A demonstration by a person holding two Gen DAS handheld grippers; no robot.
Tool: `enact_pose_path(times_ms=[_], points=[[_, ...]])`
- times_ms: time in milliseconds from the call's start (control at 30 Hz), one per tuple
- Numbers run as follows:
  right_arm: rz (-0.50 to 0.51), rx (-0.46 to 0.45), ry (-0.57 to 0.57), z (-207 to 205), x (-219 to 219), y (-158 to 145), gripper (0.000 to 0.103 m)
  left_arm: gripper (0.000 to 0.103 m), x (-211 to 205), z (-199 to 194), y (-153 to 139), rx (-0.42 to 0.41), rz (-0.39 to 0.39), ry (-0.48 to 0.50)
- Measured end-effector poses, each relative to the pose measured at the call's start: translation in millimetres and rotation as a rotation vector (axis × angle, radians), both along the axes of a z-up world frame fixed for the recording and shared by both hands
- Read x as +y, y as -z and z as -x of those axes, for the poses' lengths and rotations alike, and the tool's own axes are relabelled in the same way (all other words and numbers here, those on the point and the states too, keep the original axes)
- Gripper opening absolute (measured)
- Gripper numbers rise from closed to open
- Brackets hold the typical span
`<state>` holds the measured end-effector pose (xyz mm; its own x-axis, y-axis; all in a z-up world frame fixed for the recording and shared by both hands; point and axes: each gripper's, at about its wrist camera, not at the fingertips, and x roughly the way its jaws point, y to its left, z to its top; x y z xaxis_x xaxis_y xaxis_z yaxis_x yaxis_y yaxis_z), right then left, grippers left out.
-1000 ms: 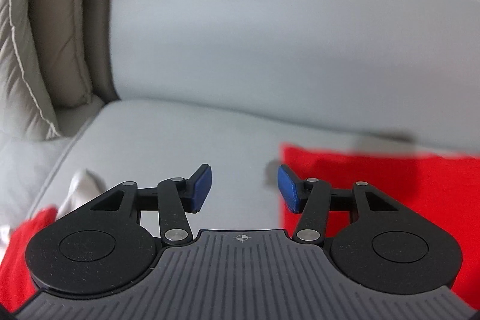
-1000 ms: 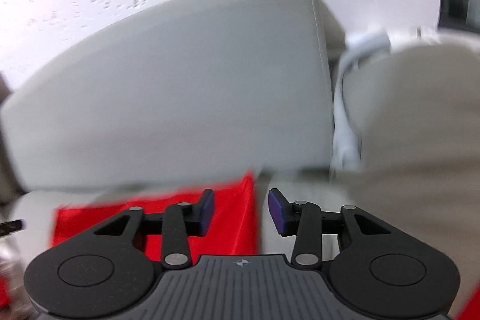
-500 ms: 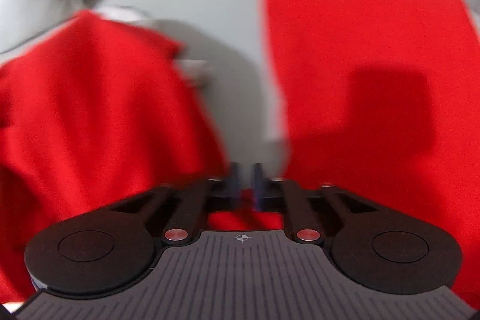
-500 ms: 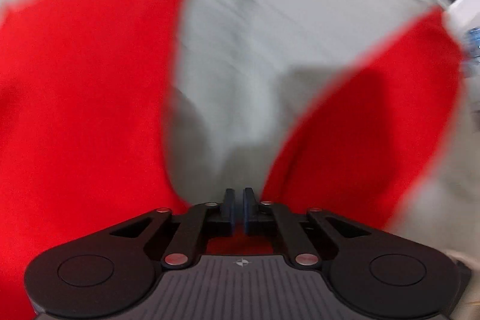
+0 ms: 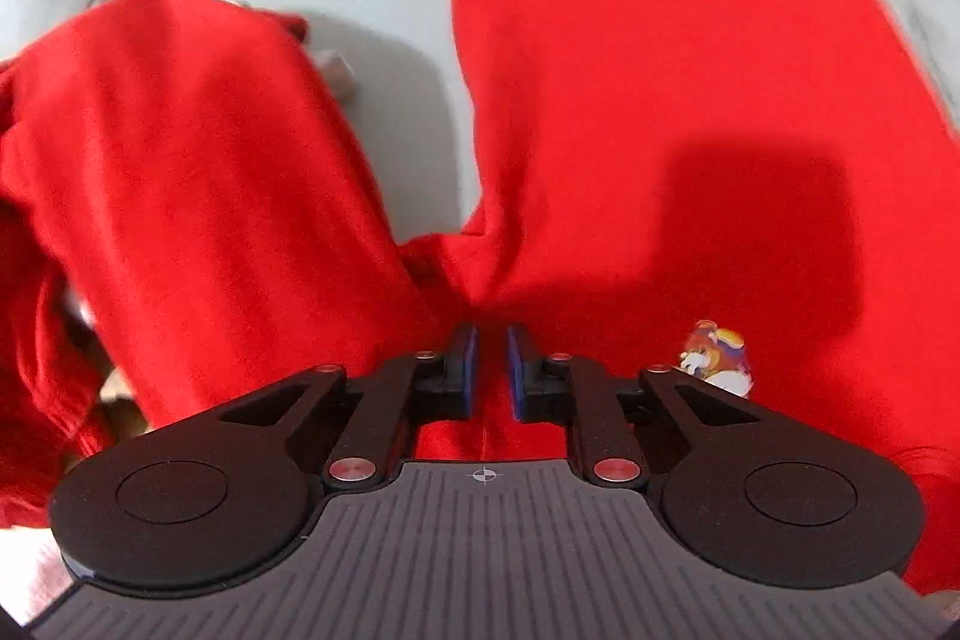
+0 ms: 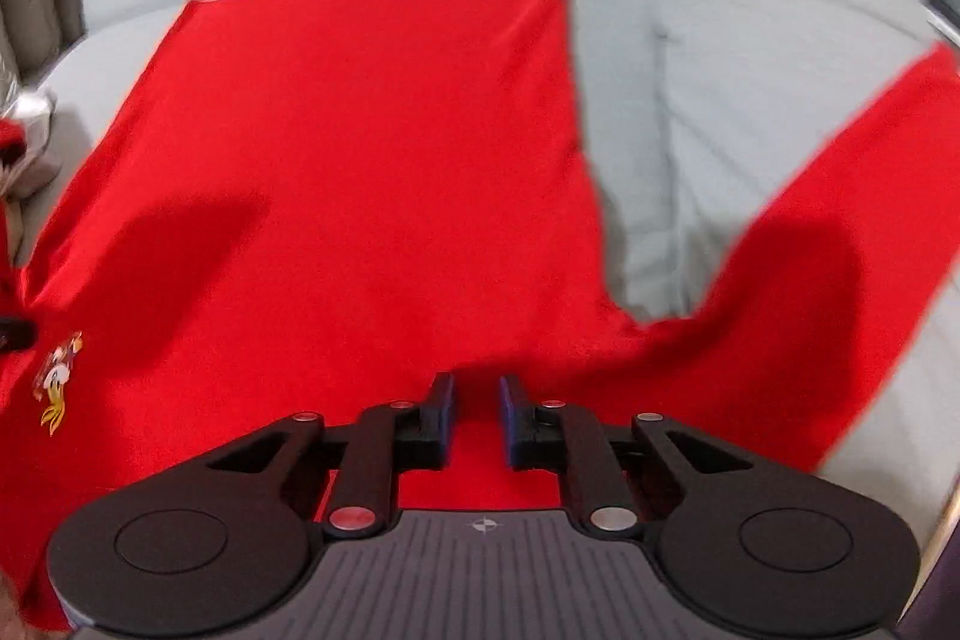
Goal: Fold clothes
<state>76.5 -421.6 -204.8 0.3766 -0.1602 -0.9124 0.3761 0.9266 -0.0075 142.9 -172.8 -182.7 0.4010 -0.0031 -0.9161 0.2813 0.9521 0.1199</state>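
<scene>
Two tools grip the red shirt (image 6: 336, 172) spread over the grey sofa (image 6: 750, 70): left tool (image 5: 487, 370) and right tool (image 6: 477, 415), each nearly closed on fabric beside a sleeve. Lift both evenly, keeping the cloth taut, so the fold lands straight.

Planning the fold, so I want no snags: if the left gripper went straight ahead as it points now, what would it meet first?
The left gripper would meet the red shirt almost at once: fabric bunches right at its jaws. Past that lies the grey sofa seat, though depth is unclear.
</scene>
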Motion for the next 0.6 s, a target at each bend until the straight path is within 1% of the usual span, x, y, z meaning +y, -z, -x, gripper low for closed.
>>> enact_pose_path(times_ms=[33, 67, 100, 133, 167, 233, 267, 333, 367, 433, 500, 600], points=[[-0.011, 0.019, 0.034, 4, -3, -4, 0.010, 0.015, 1, 5, -6, 0.021, -0.014, 0.008], [-0.022, 0.027, 0.044, 9, -3, -9, 0.009, 0.015, 3, 10, -11, 0.040, -0.023, 0.016], [-0.029, 0.025, 0.049, 15, -3, -16, 0.009, 0.016, 5, 18, -17, 0.047, -0.014, 0.028], [-0.036, 0.024, 0.054, 21, -3, -23, 0.015, 0.020, 6, 29, -23, 0.031, -0.008, 0.060], [-0.048, 0.000, 0.047, 30, -2, -31, 0.023, 0.029, 7, 39, -29, 0.016, -0.001, 0.092], [-0.111, -0.142, -0.031, 58, 11, -48, 0.023, 0.040, 9, 61, -42, -0.015, 0.012, 0.155], [-0.152, -0.208, -0.062, 76, 18, -53, 0.023, 0.040, 10, 72, -47, -0.033, 0.018, 0.188], [-0.209, -0.270, -0.060, 105, 22, -51, 0.023, 0.042, 15, 100, -50, -0.104, 0.021, 0.258], [-0.234, -0.275, -0.037, 115, 25, -47, 0.023, 0.042, 20, 105, -47, -0.117, 0.030, 0.254], [-0.272, -0.287, 0.008, 133, 29, -39, 0.024, 0.042, 40, 97, -35, -0.099, 0.055, 0.190], [-0.231, -0.316, 0.039, 131, 28, -44, 0.024, 0.042, 56, 98, -33, -0.052, 0.086, 0.072], [-0.190, -0.328, 0.060, 137, 32, -48, 0.024, 0.041, 70, 96, -40, -0.011, 0.149, -0.046]])
